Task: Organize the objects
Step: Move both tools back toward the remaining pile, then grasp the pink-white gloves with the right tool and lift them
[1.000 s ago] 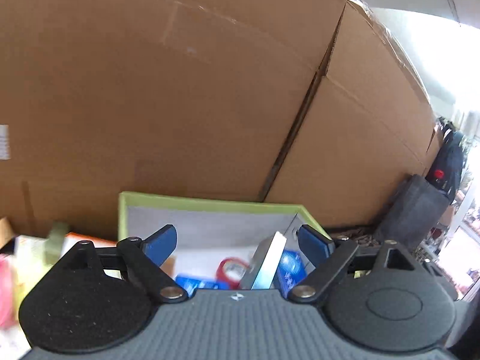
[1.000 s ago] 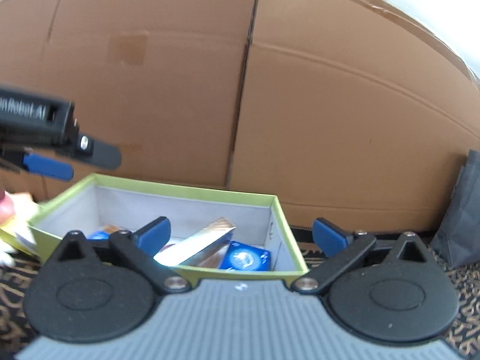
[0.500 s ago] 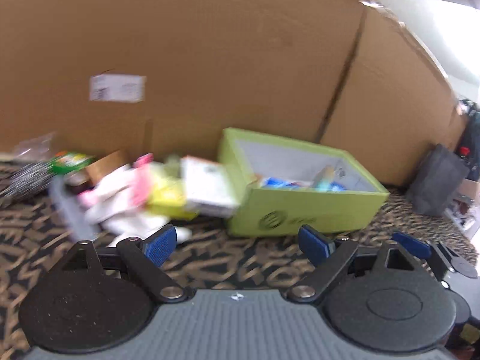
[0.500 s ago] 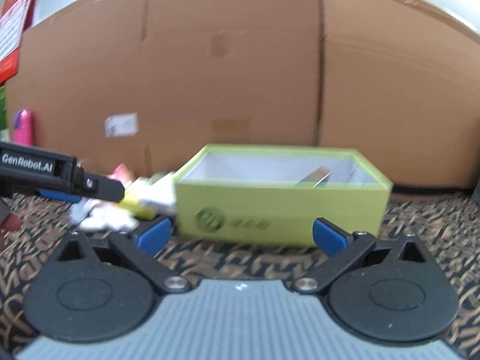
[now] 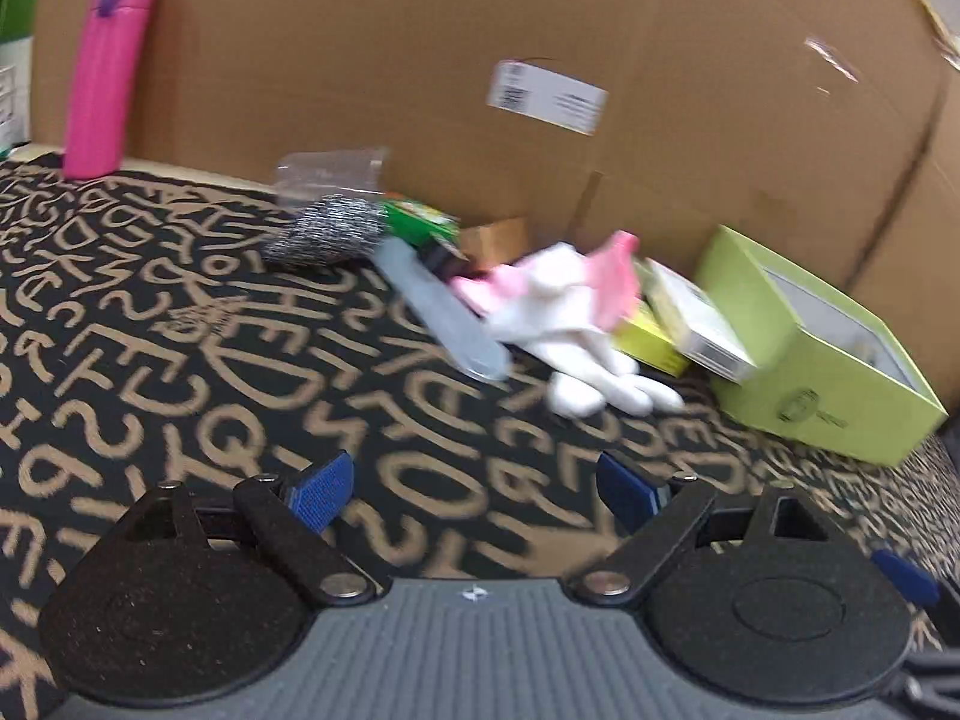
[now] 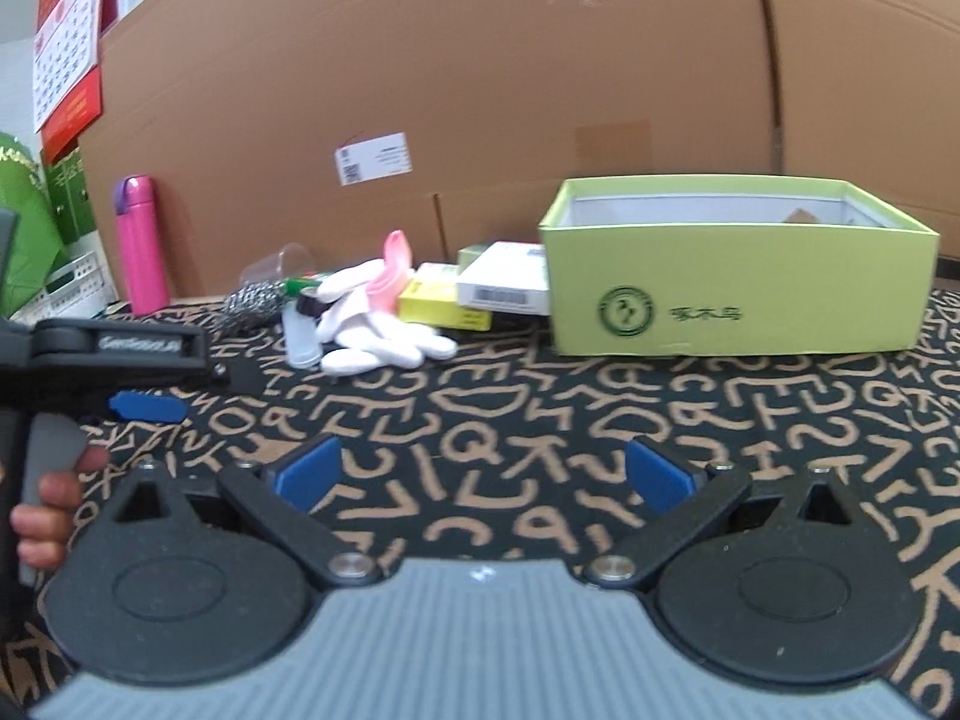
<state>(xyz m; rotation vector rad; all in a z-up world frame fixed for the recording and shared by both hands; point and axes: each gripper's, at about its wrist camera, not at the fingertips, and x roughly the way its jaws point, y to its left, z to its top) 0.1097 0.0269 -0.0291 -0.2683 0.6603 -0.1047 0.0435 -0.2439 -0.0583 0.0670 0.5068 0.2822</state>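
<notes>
An open lime-green box (image 6: 738, 294) stands on the patterned cloth at the right; it also shows in the left wrist view (image 5: 822, 372). Left of it lies a pile: a white and pink glove (image 6: 384, 324) (image 5: 576, 324), a yellow box (image 6: 438, 303), a white box (image 6: 507, 282), a translucent tube (image 5: 444, 312), a steel scourer (image 5: 330, 234) and a clear cup (image 6: 279, 264). My left gripper (image 5: 474, 489) is open and empty, low over the cloth, short of the pile. My right gripper (image 6: 483, 474) is open and empty, in front of the box.
A pink bottle (image 6: 141, 246) stands at the back left against the big cardboard wall (image 6: 480, 90). A white crate (image 6: 66, 288) and green packaging sit at the far left. The left gripper's body (image 6: 114, 354) and the hand holding it show at the right view's left edge.
Both grippers have pulled back from above the green box and dropped low over the cloth. The left one has swung left toward the pile. Both stay open.
</notes>
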